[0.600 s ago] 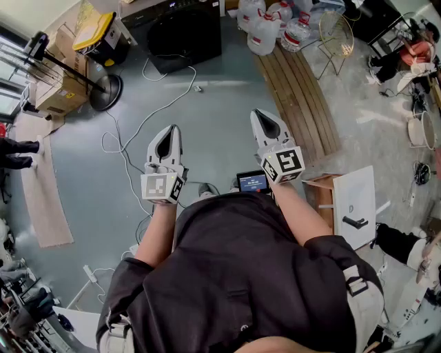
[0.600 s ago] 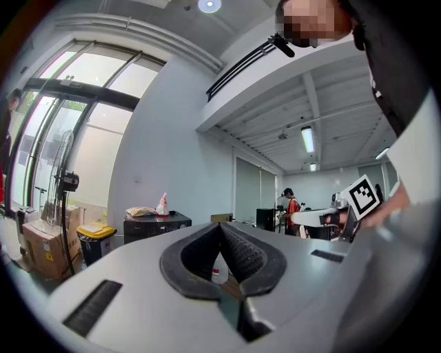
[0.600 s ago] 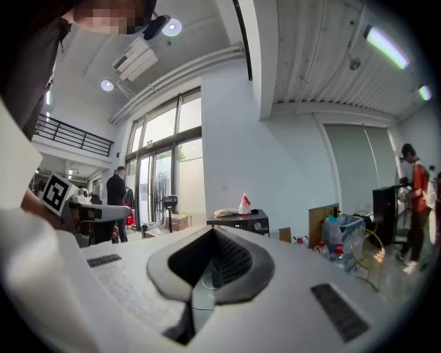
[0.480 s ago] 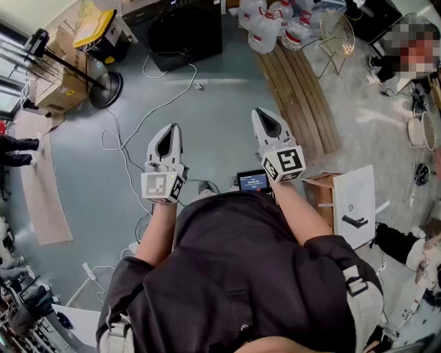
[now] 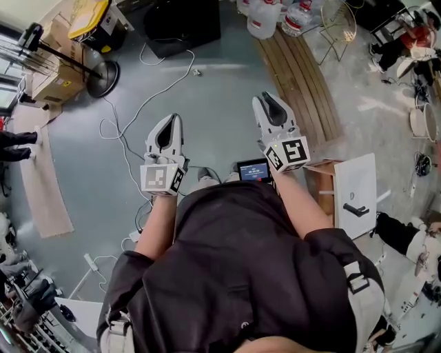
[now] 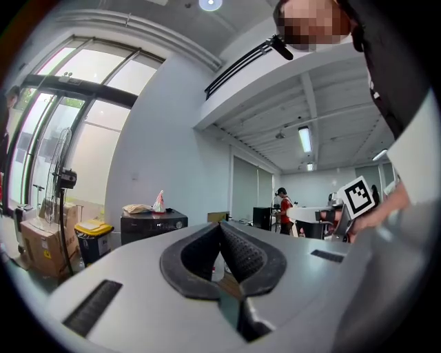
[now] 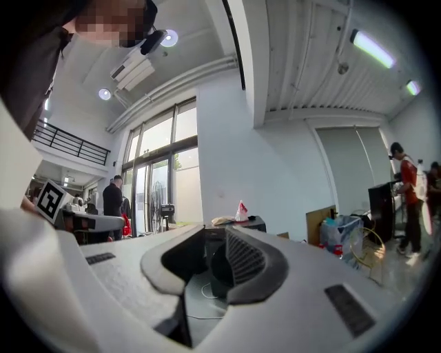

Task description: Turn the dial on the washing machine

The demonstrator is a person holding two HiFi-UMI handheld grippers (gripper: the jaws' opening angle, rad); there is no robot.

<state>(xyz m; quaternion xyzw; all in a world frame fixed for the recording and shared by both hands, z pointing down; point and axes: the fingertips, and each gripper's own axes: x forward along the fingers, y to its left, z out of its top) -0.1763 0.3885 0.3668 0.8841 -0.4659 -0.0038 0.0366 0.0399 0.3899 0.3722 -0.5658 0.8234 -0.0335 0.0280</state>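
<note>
No washing machine or dial shows in any view. In the head view my left gripper [image 5: 172, 118] and right gripper [image 5: 266, 98] are held out side by side above the grey floor, both pointing forward and touching nothing. In the left gripper view the left gripper [image 6: 220, 226] has its ribbed pads meeting at the tips, with nothing held. In the right gripper view the right gripper [image 7: 213, 231] keeps a narrow gap between its pads, and nothing is in it.
A black cabinet [image 5: 182, 24] stands ahead, with water jugs [image 5: 265, 17] and wooden planks [image 5: 300, 83] to its right. Cables [image 5: 148, 103] trail over the floor. Cardboard boxes [image 5: 58, 76] sit at the left, a white panel [image 5: 355, 196] at the right. A small screen [image 5: 253, 169] hangs at my chest.
The floor and the things on it have slid toward the top of the head view. Both grippers are held as before, slightly lower in the frame.
</note>
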